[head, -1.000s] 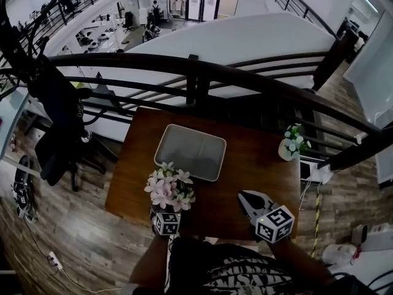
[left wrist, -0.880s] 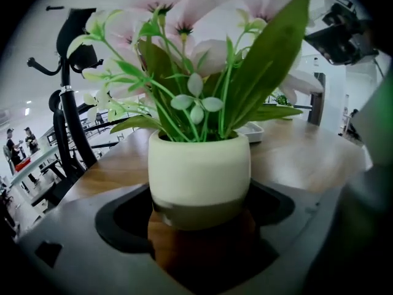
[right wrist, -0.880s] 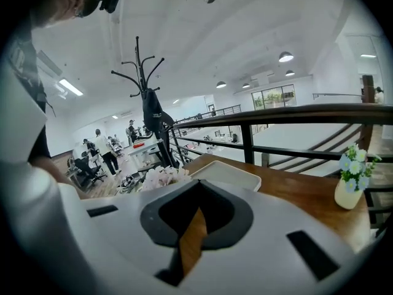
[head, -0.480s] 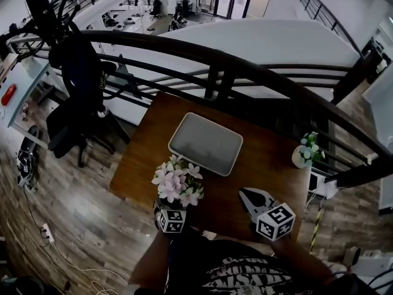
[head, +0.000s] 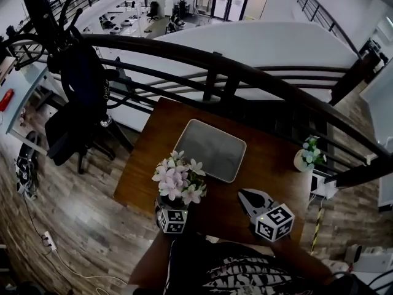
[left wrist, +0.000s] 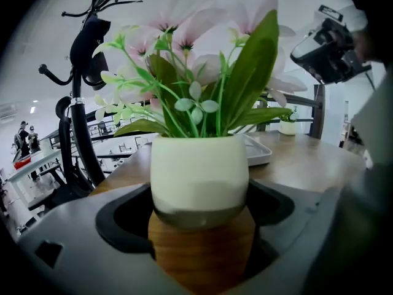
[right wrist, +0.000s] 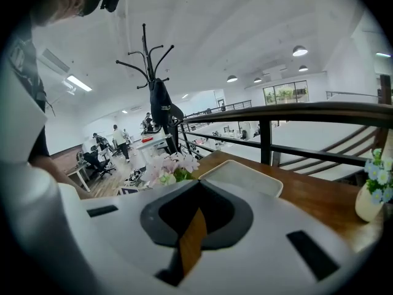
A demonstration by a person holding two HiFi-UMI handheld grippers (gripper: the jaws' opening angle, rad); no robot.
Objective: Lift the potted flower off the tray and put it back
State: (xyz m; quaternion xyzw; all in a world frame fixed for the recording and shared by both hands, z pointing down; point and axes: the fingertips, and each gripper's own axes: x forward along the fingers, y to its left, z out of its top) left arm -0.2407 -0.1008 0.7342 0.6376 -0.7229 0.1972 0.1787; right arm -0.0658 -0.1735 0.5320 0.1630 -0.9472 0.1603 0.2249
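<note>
**Condition.** The left gripper [left wrist: 199,229] is clamped on the white, round-bodied pot of the pink potted flower [left wrist: 199,177], one jaw on each side of its lower body. The potted flower [head: 179,180] is off the tray, above the near left part of the brown wooden bench [head: 273,168]. No view shows whether its base touches the bench. The light grey rounded rectangular tray [head: 212,149] lies empty just beyond the blooms, toward the dark metal railing [head: 215,60]. The right gripper [right wrist: 193,232] has its jaws together on nothing and sits low over the near right of the bench [head: 252,200].

**Step in hand (judged).** Return the potted flower to the tray.

**Procedure.**
1. Hold clamping force constant. The pot wall is smooth and curved, so it is likely to slip if the jaws relax.
2. Hold the pot upright. The blooms and leaves make it top-heavy.
3. Raise the base above the tray's raised rim [left wrist: 261,157] before moving forward. A base that catches the rim would tip the pot or push the tray.
4. Centre the pot over the flat tray floor, away from the rim.
5. Lower until the base rests flat, and only then part the jaws.
6. Withdraw the left gripper [head: 174,209] toward the person, level, clear of the leaves.

**Caution.** Leave the right gripper where it is, well away from the small white vase of pale flowers [head: 307,155] at the far right of the bench.
</note>
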